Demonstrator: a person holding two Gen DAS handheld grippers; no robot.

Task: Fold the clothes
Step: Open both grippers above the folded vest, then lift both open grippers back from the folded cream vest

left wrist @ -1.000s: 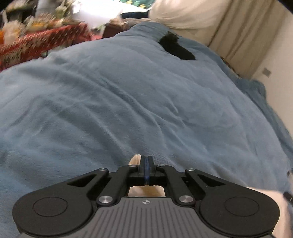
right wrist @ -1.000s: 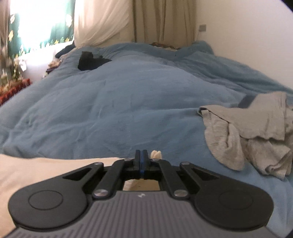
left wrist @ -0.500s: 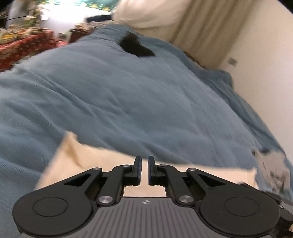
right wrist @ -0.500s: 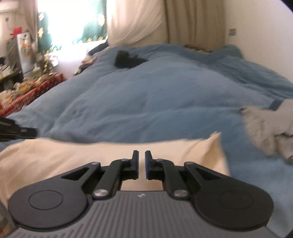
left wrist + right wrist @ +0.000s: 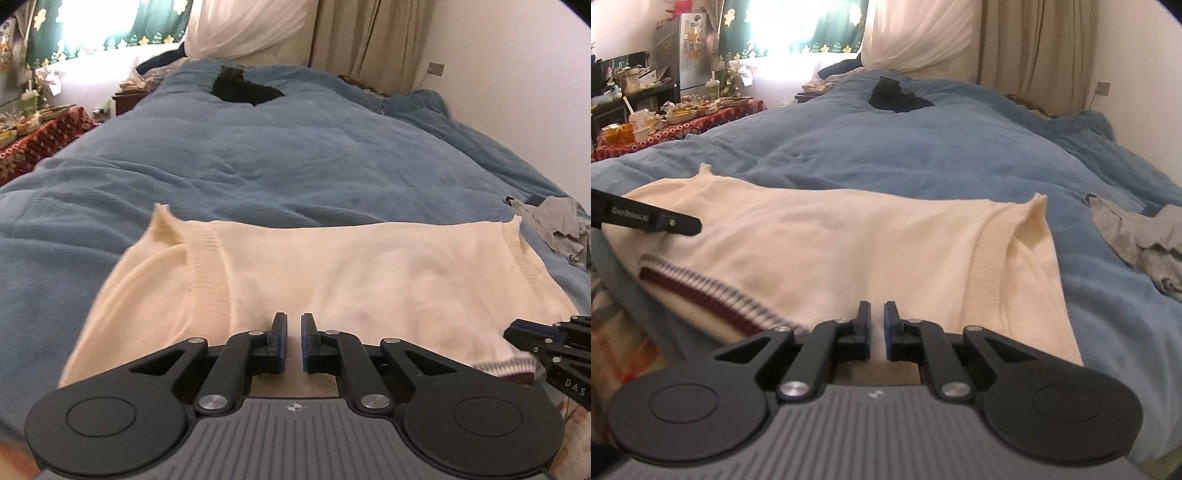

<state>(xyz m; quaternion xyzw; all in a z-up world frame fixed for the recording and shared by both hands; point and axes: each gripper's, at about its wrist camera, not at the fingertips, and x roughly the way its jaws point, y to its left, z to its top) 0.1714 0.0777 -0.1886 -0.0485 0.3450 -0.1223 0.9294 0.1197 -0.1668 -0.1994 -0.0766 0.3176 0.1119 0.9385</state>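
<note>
Cream sweater (image 5: 332,273) now spread; both claws seemingly empty.

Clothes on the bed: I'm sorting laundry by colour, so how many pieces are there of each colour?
Cream: 1, the sweater spread flat on the blue duvet
Grey: 1, a crumpled garment to the right
Black: 1, a dark item at the far end, too distant to identify
Total: 3

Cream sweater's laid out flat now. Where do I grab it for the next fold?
Probably the cream sweater at its two far corners, which stick up off the blue duvet. Come in from above with the left gripper and right gripper, jaws slightly open.
</note>
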